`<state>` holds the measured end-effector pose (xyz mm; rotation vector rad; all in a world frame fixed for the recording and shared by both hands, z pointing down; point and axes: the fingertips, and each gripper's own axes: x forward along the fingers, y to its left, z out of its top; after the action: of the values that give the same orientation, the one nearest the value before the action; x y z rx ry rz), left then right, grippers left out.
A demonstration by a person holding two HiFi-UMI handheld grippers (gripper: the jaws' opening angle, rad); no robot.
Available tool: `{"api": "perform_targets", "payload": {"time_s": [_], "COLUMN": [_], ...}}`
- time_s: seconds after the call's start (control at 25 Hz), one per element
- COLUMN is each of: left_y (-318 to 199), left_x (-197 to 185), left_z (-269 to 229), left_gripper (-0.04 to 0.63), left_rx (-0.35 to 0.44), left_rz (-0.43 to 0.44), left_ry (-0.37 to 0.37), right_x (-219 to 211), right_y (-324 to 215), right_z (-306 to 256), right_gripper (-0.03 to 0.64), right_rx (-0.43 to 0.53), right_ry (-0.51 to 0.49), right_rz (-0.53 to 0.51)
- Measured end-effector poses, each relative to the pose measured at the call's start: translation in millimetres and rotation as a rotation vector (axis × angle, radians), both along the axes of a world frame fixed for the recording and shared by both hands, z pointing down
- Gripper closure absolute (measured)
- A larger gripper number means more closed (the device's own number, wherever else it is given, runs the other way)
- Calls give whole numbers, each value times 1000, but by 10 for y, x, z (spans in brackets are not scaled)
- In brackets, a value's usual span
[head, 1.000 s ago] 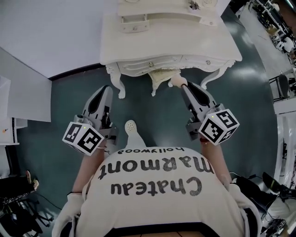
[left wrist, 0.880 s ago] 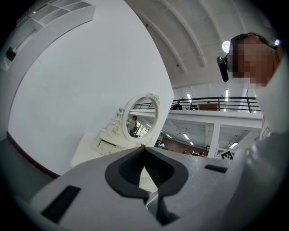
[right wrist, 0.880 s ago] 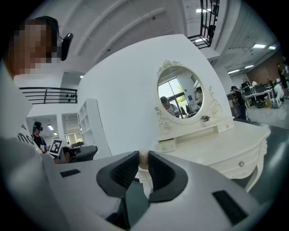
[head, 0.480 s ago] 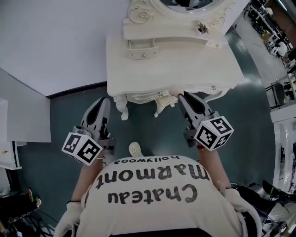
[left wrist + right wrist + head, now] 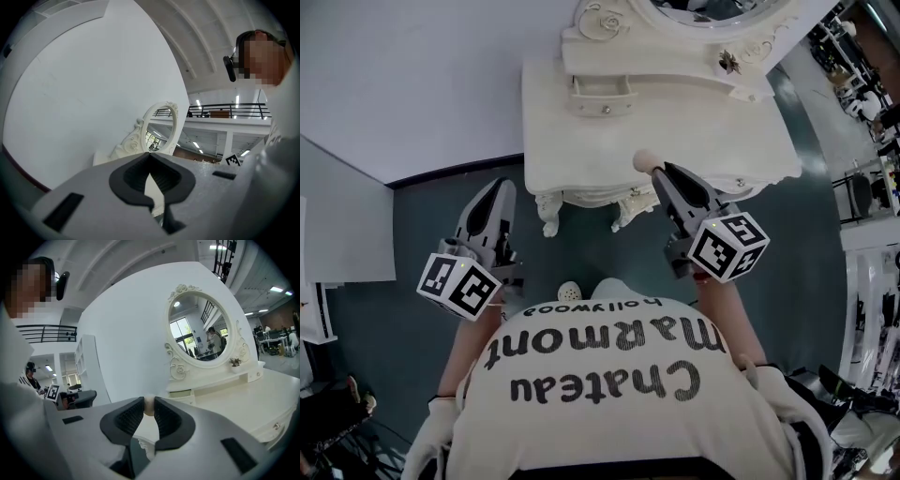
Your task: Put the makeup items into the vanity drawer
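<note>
At the centre of the head view, my right gripper pinches a small beige makeup sponge over the front edge of the white vanity. My left gripper hangs at mid-left, off the tabletop. In the left gripper view, its jaws are pressed together on nothing. In the right gripper view, the sponge sits at the jaw tips, with the mirror at upper right.

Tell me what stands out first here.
The ornate white vanity with its oval mirror fills the top of the head view. The right tool grips a small beige makeup item over the vanity's front edge, while the left tool hangs shut and empty over the dark floor.
</note>
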<state>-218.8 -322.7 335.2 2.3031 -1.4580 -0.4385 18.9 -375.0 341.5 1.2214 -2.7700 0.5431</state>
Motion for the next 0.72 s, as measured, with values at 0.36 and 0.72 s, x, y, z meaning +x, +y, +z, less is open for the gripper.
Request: {"api": "perform_targets", "payload": {"time_s": [0.36,0.72], "left_y": [-130,-99], "left_x": [-344,-771], "left_z": [-29,138], "left_gripper": [588,588], "left_rx": [-20,-103], "left_rz": [-148,-351], "left_ry": [-10,17], "right_x": [-165,-391], "right_y": [-450,-1199], "right_z": [101,421], "right_gripper": [526,525], "right_rx": [-12,-24], "right_ry": [22,127], "right_rz": [-77,-200]}}
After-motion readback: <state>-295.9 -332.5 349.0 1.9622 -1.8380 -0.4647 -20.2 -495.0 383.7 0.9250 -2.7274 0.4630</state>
